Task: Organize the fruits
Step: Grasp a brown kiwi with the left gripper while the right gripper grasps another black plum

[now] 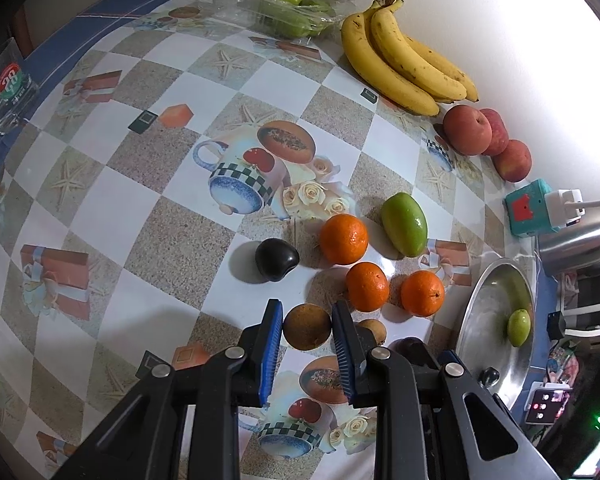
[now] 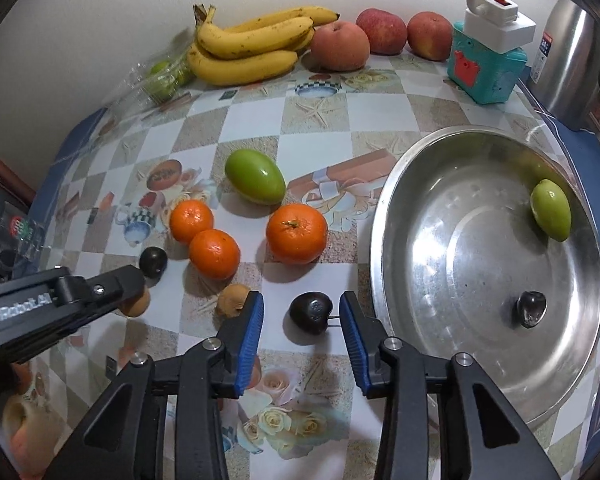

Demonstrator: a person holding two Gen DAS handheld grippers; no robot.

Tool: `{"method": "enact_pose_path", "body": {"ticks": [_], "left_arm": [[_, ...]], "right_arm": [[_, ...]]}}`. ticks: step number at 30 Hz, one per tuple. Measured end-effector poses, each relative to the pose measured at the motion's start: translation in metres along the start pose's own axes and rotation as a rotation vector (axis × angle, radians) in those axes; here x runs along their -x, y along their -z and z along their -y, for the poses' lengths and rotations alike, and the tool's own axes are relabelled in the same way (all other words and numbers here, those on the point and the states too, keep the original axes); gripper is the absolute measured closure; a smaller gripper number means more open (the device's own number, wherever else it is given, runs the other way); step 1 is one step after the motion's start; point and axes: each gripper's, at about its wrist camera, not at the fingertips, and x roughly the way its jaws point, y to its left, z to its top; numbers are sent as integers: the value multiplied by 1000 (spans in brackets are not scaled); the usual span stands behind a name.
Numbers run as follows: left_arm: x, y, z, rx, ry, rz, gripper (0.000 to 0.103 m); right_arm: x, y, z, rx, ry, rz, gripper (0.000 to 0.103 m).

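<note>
The left gripper (image 1: 307, 330) pinches a round brown fruit (image 1: 307, 327) near the table's front edge; being round, it has no clear long axis. The right gripper (image 2: 302, 314) brackets a dark plum (image 2: 311, 313), jaws not yet touching it, its thin stem pointing toward the steel bowl (image 2: 384, 216). A glancing close could roll the plum away.

A home kitchen is indicated. A printed tablecloth (image 1: 140, 184), a steel basin (image 2: 452, 184) and a kettle (image 2: 568, 52) are seen.
</note>
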Motion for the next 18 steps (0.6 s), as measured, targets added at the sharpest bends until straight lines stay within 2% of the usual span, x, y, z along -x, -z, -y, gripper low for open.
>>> {"method": "enact_pose_path", "body": {"ticks": [5, 18], "left_arm": [[-1, -2, 0, 5, 0, -2, 76], [-3, -2, -1, 9, -1, -4, 76]], "right_arm": [[-12, 1, 0, 10, 26, -36, 64], [-23, 1, -7, 74, 95, -54, 68]]}}
